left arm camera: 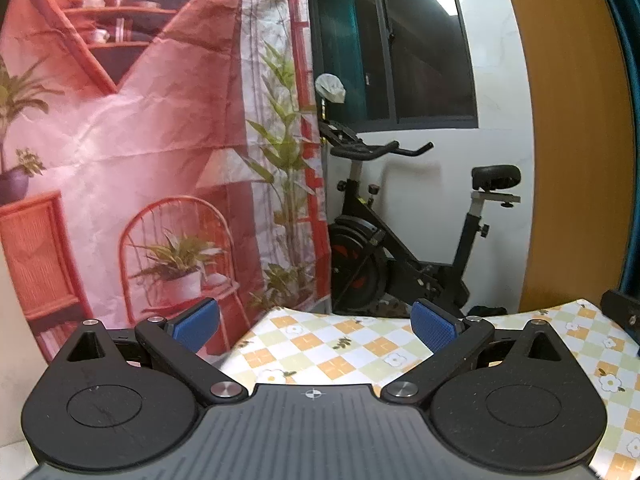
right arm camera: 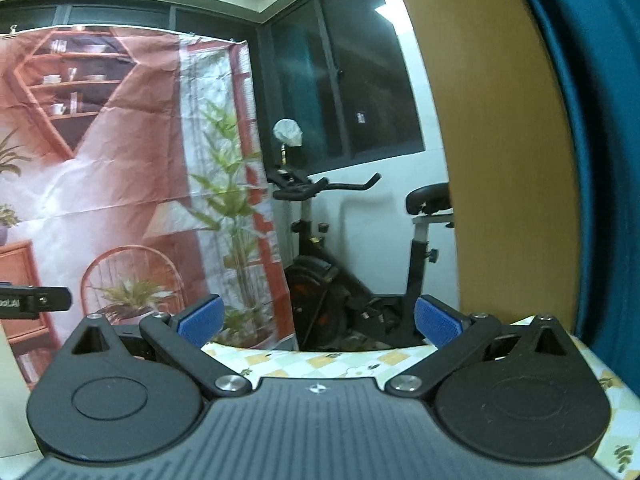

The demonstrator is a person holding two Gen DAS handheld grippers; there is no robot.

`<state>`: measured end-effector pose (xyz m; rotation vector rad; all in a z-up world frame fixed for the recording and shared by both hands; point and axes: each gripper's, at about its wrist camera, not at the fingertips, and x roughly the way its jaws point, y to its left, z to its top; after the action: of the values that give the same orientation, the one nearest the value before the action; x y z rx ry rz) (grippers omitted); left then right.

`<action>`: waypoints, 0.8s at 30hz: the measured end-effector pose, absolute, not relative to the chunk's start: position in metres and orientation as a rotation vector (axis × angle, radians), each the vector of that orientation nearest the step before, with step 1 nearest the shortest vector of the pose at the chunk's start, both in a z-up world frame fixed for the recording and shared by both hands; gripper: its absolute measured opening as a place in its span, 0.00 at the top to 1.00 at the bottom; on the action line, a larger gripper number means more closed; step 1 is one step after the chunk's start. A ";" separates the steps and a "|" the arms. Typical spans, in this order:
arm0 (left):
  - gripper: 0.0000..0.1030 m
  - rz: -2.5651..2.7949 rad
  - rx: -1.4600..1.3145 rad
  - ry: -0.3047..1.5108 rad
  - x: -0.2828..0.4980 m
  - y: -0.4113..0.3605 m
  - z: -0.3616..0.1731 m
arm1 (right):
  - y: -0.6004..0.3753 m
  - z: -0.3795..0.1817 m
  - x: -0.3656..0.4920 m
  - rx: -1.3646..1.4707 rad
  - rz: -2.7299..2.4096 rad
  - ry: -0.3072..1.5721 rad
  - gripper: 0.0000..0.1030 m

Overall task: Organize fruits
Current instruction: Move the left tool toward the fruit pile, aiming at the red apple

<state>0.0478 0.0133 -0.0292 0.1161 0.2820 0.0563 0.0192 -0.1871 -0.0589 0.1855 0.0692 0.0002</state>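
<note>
Left wrist view: the left gripper (left arm camera: 316, 326) has its jaws spread wide with nothing between the 2 blue pads (left arm camera: 196, 322), and it hangs low over a table (left arm camera: 344, 352) covered in a checked cloth with small flowers. The right gripper (right arm camera: 318, 322) is likewise released and empty above the far edge of the same table. No fruit appears in either view, nor any bowl or basket, so where the fruit lies cannot be told from here. Beyond the table edge stands an exercise bike (left arm camera: 404, 236) against a white wall, with a printed backdrop (left arm camera: 132, 140) of shelves and plants hanging to its left and a dark window (left arm camera: 400, 48) above. Both cameras point level at the room, so the task looks to be at its very start; the next move likely calls for tipping the grippers down to find the fruit.
</note>
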 end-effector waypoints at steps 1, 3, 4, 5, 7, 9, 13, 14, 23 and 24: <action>0.01 0.050 0.114 0.295 0.050 0.013 -0.033 | -0.186 -0.064 0.021 0.175 -0.004 0.069 0.00; 0.01 0.047 0.108 0.324 0.054 0.012 -0.040 | -0.183 -0.072 0.022 0.138 -0.019 0.053 0.00; 0.01 0.041 0.102 0.328 0.055 0.011 -0.044 | -0.182 -0.076 0.024 0.115 -0.024 0.051 0.00; 0.01 0.034 0.091 0.328 0.056 0.012 -0.048 | -0.181 -0.080 0.024 0.102 -0.027 0.059 0.00; 0.01 0.019 0.066 0.340 0.060 0.013 -0.058 | -0.185 -0.089 0.029 0.091 -0.014 0.099 0.00; 0.01 -0.003 0.056 0.364 0.065 0.013 -0.069 | -0.190 -0.101 0.034 0.079 0.011 0.138 0.00; 0.10 -0.074 0.042 0.452 0.079 0.009 -0.086 | -0.198 -0.121 0.040 0.041 0.026 0.218 0.00; 0.10 -0.088 0.032 0.470 0.081 0.009 -0.090 | -0.200 -0.127 0.041 0.029 0.027 0.233 0.00; 0.11 -0.105 -0.016 0.564 0.097 0.009 -0.131 | -0.196 -0.160 0.052 -0.059 0.066 0.373 0.00; 0.11 -0.101 -0.015 0.573 0.098 0.008 -0.133 | -0.196 -0.162 0.052 -0.059 0.075 0.376 0.00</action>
<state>0.0984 0.0081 -0.1330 -0.0151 0.5725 -0.1010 0.0519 -0.1963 -0.1624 -0.0590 0.3762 0.0752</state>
